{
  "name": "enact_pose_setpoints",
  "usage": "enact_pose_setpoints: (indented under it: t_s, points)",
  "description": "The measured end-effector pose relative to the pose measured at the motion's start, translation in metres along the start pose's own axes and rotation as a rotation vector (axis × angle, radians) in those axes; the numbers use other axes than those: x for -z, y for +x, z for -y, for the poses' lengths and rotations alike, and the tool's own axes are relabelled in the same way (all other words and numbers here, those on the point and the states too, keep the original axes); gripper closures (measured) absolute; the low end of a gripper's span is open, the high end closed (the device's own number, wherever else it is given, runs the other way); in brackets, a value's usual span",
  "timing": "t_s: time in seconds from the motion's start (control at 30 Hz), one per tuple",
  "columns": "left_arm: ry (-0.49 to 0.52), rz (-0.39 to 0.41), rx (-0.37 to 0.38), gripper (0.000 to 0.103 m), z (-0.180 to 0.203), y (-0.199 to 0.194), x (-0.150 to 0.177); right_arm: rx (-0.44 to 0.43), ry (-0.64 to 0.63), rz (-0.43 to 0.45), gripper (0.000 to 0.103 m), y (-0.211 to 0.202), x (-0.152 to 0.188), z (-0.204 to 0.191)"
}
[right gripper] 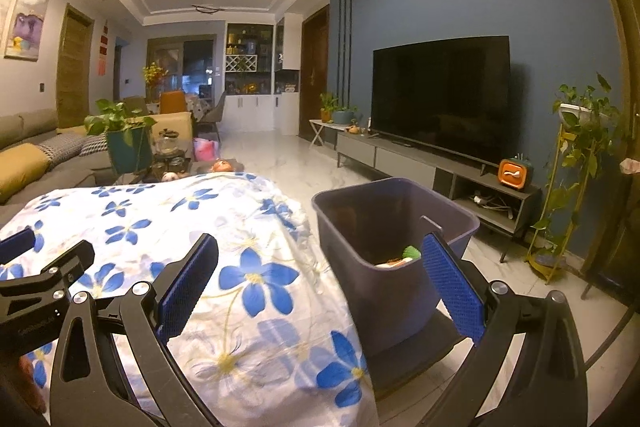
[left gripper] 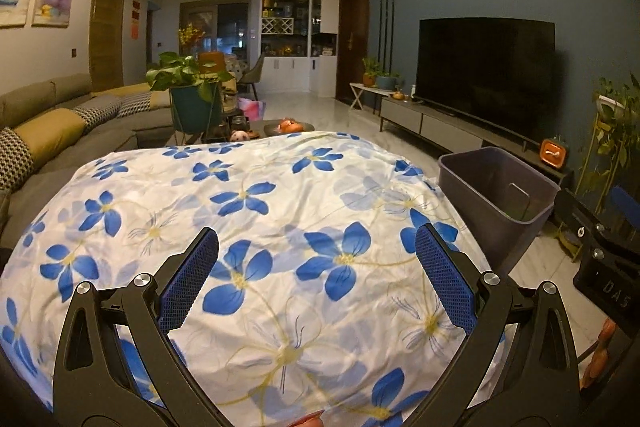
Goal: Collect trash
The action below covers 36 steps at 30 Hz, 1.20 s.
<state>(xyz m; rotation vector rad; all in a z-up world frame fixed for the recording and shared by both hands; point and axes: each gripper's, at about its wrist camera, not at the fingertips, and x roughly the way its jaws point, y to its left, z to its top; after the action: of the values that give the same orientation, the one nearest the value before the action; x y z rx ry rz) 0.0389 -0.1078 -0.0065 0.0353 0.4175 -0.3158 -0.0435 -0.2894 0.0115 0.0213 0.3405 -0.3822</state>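
Purple bin point(right gripper: 394, 239) stands right of the floral cloth point(left gripper: 256, 211), nearest the right gripper point(right gripper: 320, 287); both grippers' jaws gape wide, empty, left gripper point(left gripper: 316, 279) over cloth.

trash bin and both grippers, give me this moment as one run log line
left gripper: open, empty, over floral cloth | right gripper: open, empty | trash bin: beside cloth, some trash inside | cloth: no trash seen

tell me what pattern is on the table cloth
Blue flowers with yellow centres on a white cloth, clearest in the left wrist view.
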Motion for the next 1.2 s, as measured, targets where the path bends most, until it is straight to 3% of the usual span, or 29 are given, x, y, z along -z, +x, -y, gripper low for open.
enact_pose_setpoints:
  t_s: [1.2]
  points:
    - [-0.018,0.024,-0.002,0.006,-0.005,-0.018,0.002,-0.020,-0.010,0.017,0.005,-0.018,-0.001,-0.009]
